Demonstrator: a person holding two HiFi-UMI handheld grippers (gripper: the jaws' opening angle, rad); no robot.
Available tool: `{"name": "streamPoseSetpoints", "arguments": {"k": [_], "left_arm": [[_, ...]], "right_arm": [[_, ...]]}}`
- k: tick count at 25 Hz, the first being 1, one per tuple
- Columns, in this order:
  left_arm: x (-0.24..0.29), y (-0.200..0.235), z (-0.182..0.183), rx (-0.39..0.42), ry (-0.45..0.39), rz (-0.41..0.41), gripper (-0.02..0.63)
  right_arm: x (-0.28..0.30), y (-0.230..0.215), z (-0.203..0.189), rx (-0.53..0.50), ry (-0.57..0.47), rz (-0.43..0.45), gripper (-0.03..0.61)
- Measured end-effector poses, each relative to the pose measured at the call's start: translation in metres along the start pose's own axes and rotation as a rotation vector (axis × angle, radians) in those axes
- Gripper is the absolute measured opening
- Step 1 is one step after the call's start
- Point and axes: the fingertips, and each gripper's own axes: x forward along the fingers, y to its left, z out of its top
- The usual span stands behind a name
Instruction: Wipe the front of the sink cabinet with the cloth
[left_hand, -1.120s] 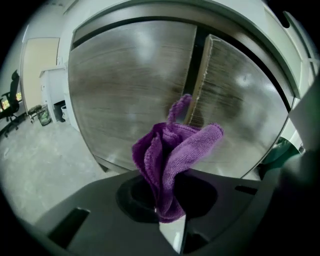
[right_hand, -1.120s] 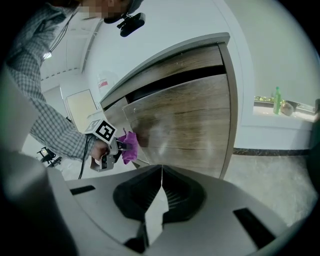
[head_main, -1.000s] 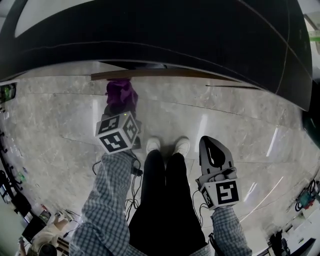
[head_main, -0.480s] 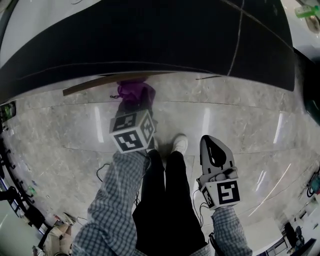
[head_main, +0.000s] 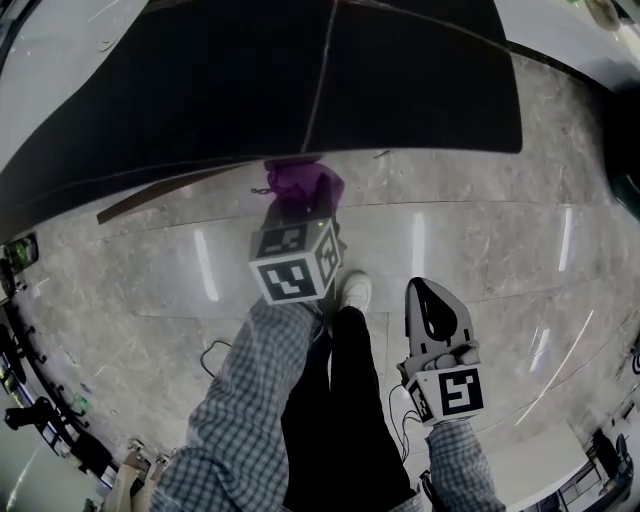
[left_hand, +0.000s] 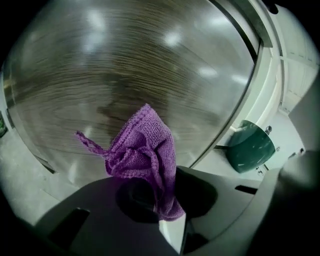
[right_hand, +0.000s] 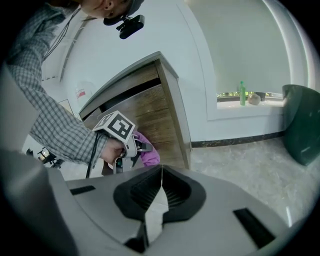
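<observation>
Head view: the purple cloth (head_main: 305, 185) sits at the tip of the left gripper (head_main: 300, 225), low against the dark cabinet front (head_main: 300, 90), close to the stone floor (head_main: 150, 280). The left arm, in a checked sleeve (head_main: 240, 400), reaches forward and down. The right gripper (head_main: 432, 295) hangs beside the person's leg, well apart from the cabinet and pointing forward over the floor.

Left gripper view: the jaws are pinched on the lower edge of the cloth, and the rest bunches up in front of them with one loose corner trailing left. The wood grain of the cabinet fills the view just behind it, though this view does not settle whether the cloth is touching. A green bin (left_hand: 250, 146) stands off to the right. The cloth looks light, soft and limp, so it should fold and drag rather than push. A pinch on the bunched middle would likely give a fuller wiping pad than this edge hold.

Right gripper view: the jaws are closed together with nothing between them. They aim across at the left hand (right_hand: 111, 150) working on the cabinet.
</observation>
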Motion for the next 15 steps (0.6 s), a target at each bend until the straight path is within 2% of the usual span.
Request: {"name": "streamPoseSetpoints", "arguments": {"k": [8, 15], "left_arm": [[0.03, -0.078, -0.001, 0.129, 0.029, -0.139, 0.069], [0.042, -0.12, 0.0, 0.196, 0.034, -0.225, 0.069]], "right_arm": [[-0.02, -0.034, -0.01, 0.033, -0.006, -0.06, 0.018], [-0.029, -0.051, -0.01, 0.042, -0.009, -0.084, 0.018]]}}
